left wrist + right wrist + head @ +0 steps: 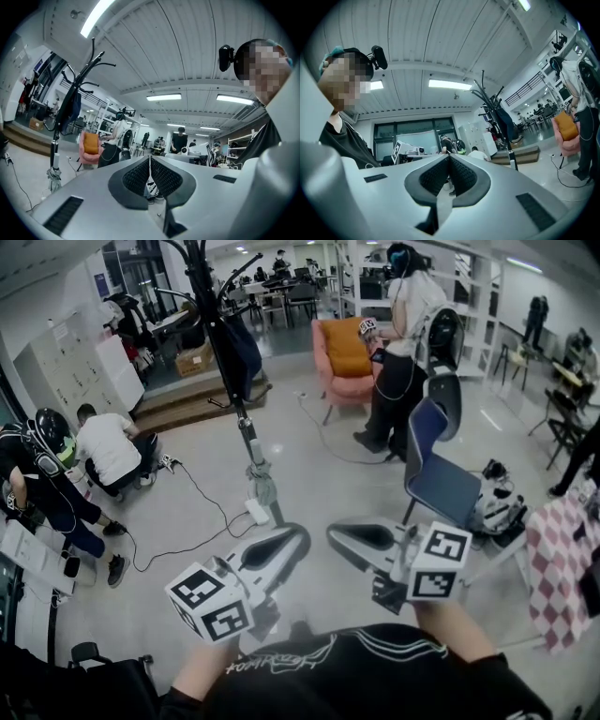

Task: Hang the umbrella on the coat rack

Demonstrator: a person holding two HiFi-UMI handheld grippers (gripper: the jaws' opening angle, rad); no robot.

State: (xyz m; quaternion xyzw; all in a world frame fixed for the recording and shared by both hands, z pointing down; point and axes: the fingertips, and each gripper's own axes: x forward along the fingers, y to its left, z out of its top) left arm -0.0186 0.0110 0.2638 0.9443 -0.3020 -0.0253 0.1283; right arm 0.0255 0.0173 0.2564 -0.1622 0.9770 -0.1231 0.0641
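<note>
**Left gripper** [295, 540]: smooth pale-grey moulded plastic shell with a tapered nose. Black dimpled rubber pads [136, 177] sit in a black surround, and a dark slotted grille [63, 215] is cut into the casing.

**Left marker cube** [211, 601]: white, with black square codes on each face.

**Right gripper** [336, 535]: same pale-grey shell, black pads and grille.

**Right marker cube** [439, 573]: white, with black square codes.

**Black top** [375, 671]: dark fabric, with a white line print across the chest.

**Small black head camera** [226, 57]: rounded body, worn on the head.
</note>
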